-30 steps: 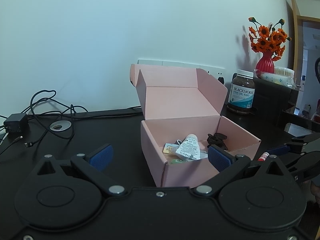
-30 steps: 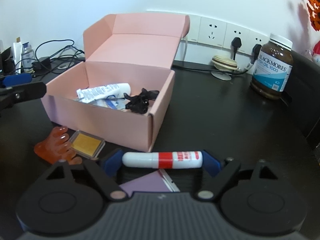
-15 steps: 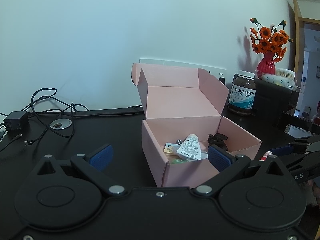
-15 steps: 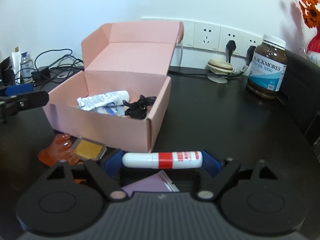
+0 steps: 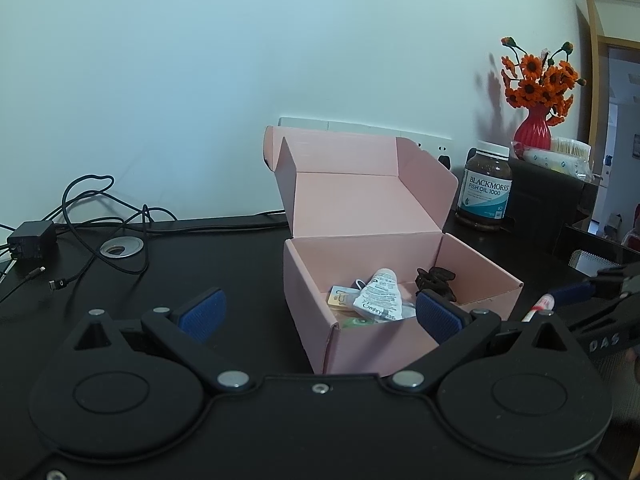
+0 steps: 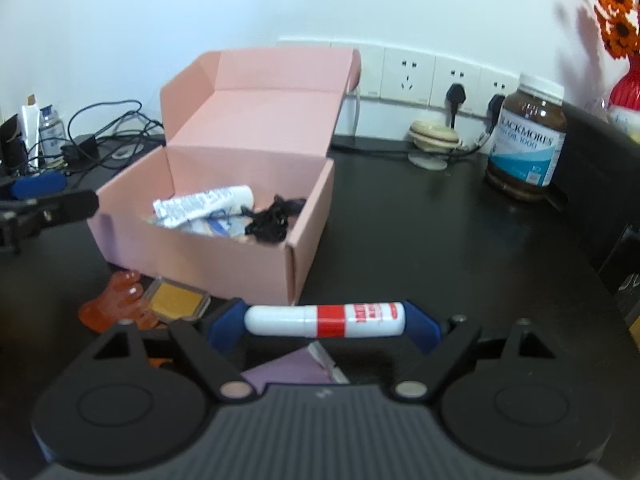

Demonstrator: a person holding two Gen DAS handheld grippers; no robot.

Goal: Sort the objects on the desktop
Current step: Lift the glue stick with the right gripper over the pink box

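Observation:
An open pink box (image 5: 400, 344) (image 6: 208, 256) stands on the black desk, lid up. Inside lie a white tube (image 5: 380, 298) (image 6: 204, 206), a black clip (image 5: 434, 280) (image 6: 276, 216) and small packets. My right gripper (image 6: 325, 320) is shut on a white and red glue stick (image 6: 325, 320), held crosswise above the desk in front of the box's right corner; the stick also shows in the left wrist view (image 5: 538, 307). My left gripper (image 5: 318, 312) is open and empty, at the box's left front corner. An orange clip (image 6: 114, 306) and a yellow pad (image 6: 176, 300) lie before the box.
A fish oil jar (image 5: 484, 186) (image 6: 528, 148) stands right of the box. Wall sockets (image 6: 408, 76) and a plug are behind. Cables and an adapter (image 5: 30, 240) lie at the left. A red vase of orange flowers (image 5: 532, 132) stands on a black unit. A purple card (image 6: 288, 370) lies under my right gripper.
My right gripper has risen and moved a little toward the box with the glue stick in it. The left gripper has barely moved.

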